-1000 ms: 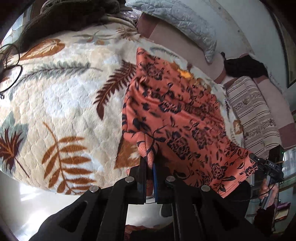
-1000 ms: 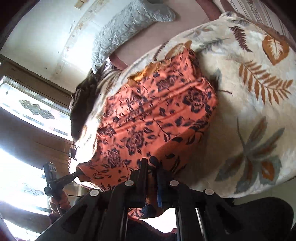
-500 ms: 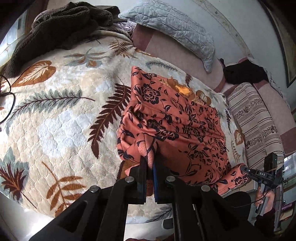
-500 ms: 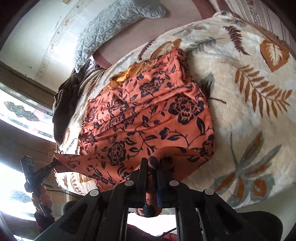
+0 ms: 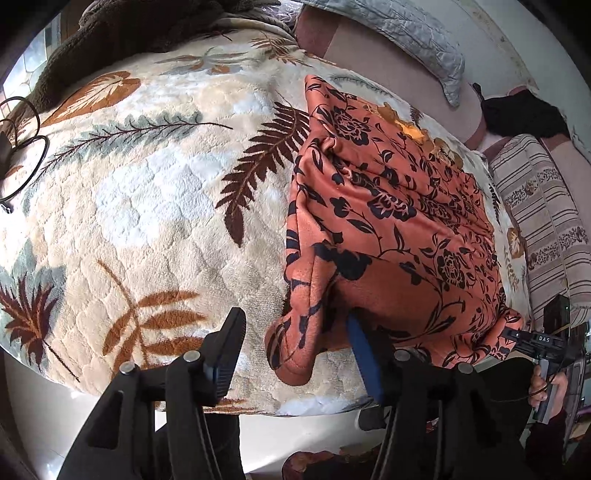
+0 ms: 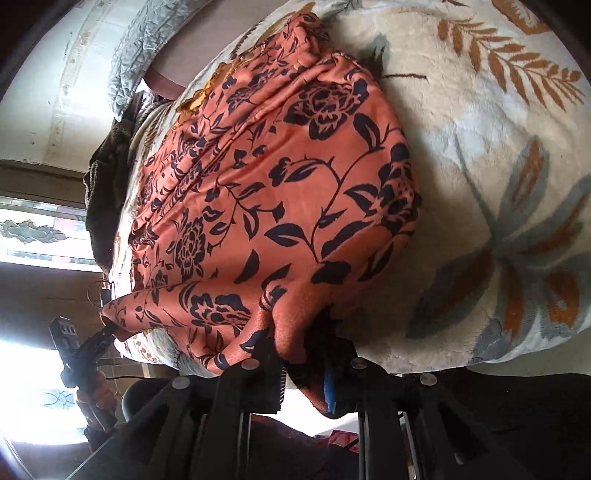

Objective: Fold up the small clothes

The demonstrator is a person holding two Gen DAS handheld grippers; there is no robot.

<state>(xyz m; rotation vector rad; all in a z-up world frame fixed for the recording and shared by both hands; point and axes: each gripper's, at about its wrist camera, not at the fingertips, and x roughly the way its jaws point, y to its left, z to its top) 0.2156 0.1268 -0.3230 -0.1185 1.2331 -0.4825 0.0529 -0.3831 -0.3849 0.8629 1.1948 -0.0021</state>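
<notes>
Here, in the left wrist view, the left gripper point(image 5: 295, 347) is reaching low over the near edge of a bed, its two black fingers spread wide apart and holding nothing. An orange garment point(image 5: 391, 229) printed with dark blue flowers is lying folded on a cream blanket point(image 5: 147, 206) patterned with brown and grey leaves; one rounded corner of the cloth is sagging between the open fingers, and the right-hand finger is partly tucked behind the fabric. At the far right the right gripper point(image 5: 532, 339) is showing small, with the garment's other corner at its tip. A grey quilted pillow point(image 5: 413, 33) is sitting at the head of the bed, partly cut off by the picture's top edge. In the right wrist view, the right gripper point(image 6: 304, 373) is pointing along the bed's edge, its fingers close together with a fold of the orange garment point(image 6: 280, 177) pinched between them. The cloth is bunching over the fingertips and hiding them. The left gripper point(image 6: 88, 350) is appearing at the lower left against bright window glare, and its jaws are hard to make out there.
</notes>
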